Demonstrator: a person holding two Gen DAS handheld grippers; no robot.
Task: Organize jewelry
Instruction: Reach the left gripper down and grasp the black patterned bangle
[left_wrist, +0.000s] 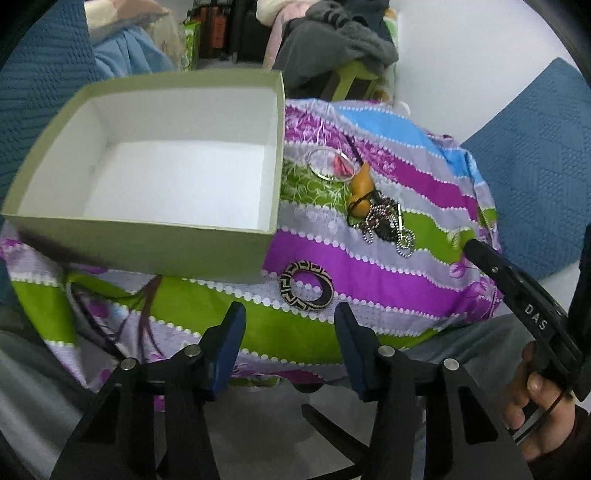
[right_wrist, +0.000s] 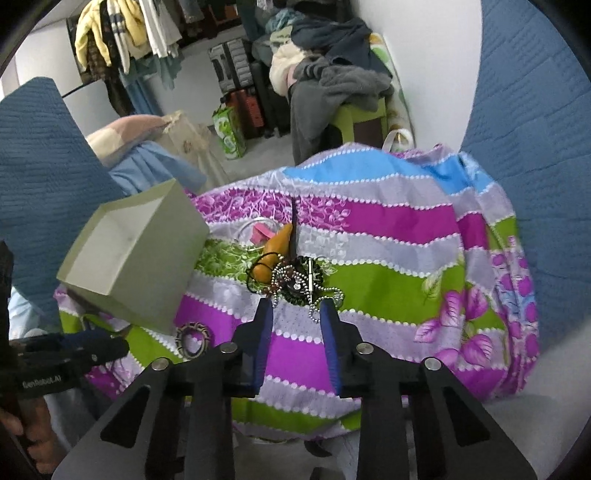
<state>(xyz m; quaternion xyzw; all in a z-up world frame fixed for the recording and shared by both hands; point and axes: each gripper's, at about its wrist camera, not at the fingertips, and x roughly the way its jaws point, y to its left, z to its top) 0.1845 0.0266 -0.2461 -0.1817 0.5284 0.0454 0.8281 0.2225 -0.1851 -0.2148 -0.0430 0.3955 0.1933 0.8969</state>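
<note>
An empty pale green box (left_wrist: 155, 236) with a white inside stands on the striped cloth; it also shows in the right wrist view (right_wrist: 147, 266). A patterned black-and-gold bangle (left_wrist: 306, 286) lies just beyond my open left gripper (left_wrist: 291, 317); it shows in the right wrist view too (right_wrist: 192, 339). A pile of jewelry (left_wrist: 384, 221) with ball chains, an orange pendant (left_wrist: 360, 192) and a clear bangle (left_wrist: 330, 164) lies to the right of the box. My open right gripper (right_wrist: 296, 308) is at the near edge of the pile (right_wrist: 295, 284), holding nothing.
The striped purple, green and blue cloth (right_wrist: 388, 251) covers a cushion. Blue quilted fabric (right_wrist: 535, 110) lies on both sides. Clothes, a green stool and suitcases stand behind. The right gripper's body (left_wrist: 517, 291) shows in the left wrist view.
</note>
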